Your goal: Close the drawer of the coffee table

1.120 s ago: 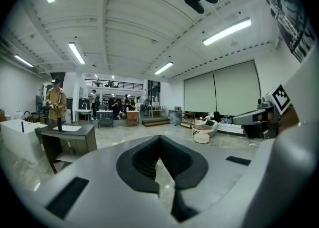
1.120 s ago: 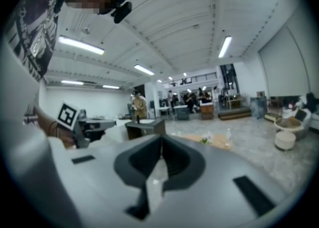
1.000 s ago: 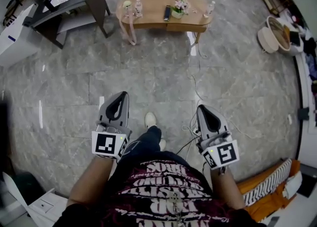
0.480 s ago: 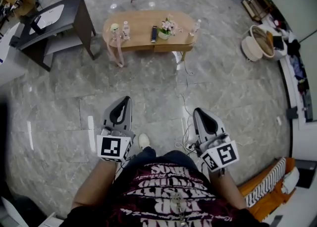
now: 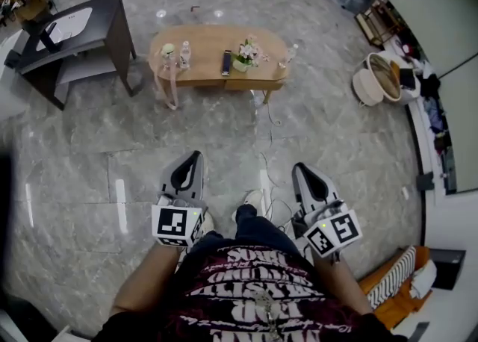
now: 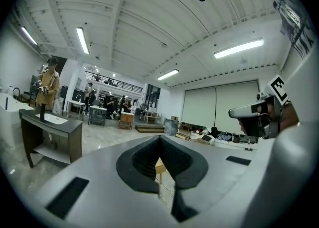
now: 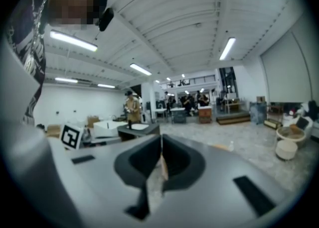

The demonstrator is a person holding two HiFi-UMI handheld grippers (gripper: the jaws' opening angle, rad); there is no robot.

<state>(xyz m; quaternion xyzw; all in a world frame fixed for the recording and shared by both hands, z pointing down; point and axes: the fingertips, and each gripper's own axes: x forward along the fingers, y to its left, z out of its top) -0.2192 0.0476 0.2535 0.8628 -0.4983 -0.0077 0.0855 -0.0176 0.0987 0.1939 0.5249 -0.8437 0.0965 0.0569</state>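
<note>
Marble floor (image 5: 224,146) fills most of the head view. One oval wooden coffee table (image 5: 202,40) stands at the top of that view, well ahead of the person. Its drawer (image 5: 250,84) shows only as a boxy strip under the near edge, below the flowers. How far out it stands is too small to tell. One dark desk (image 5: 71,30) stands to the left of the table, apart from it, and one round basket (image 5: 377,79) lies far off to the right.

Two grippers are held low over the person's legs, both well short of the table. The left gripper (image 5: 194,157) has its jaws pressed together with nothing between them. The right gripper (image 5: 299,170) is likewise closed and empty.

On the tabletop stand two clear bottles, one (image 5: 184,54) toward the left end and one (image 5: 290,51) at the right end. Between them are one flower pot (image 5: 245,55) and one dark remote (image 5: 226,62).

Only the head view shows the tabletop and everything on it. The left gripper view gives just a sliver of pale wood through the notch of its jaws, plus the other gripper at the right. Both gripper views show distant people and ceiling lights, which the head view misses.
</note>
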